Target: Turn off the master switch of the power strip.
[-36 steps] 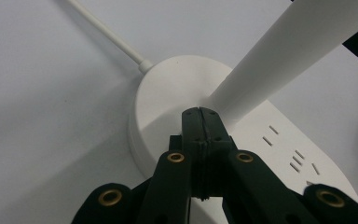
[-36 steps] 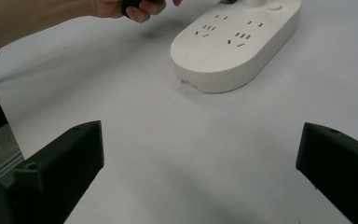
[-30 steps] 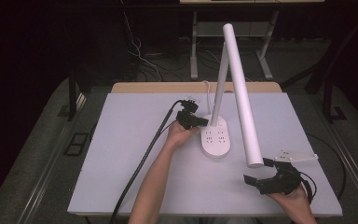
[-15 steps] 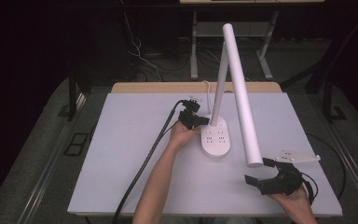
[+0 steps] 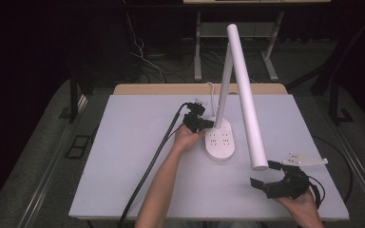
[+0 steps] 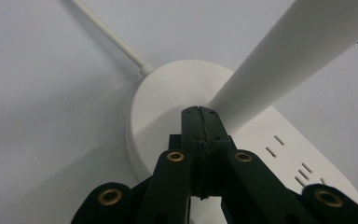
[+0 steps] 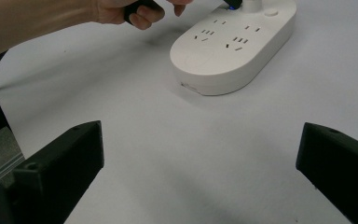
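Left gripper (image 5: 208,124), jaws pressed together with nothing between them, rests its tip on the white desk lamp base (image 5: 221,142) at the foot of the upright stem (image 5: 224,90), beside the built-in sockets (image 7: 223,39). Near the table's (image 5: 133,142) front right corner, the right gripper (image 5: 265,175) hovers with jaws spread wide, below the lamp's long tubular head (image 5: 244,95).

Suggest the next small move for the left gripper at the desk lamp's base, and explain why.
Probably press the shut left gripper gently down: its closed tips sit at the desk lamp base beside the stem, likely at a switch, though none is visible. The right gripper waits open, apart.
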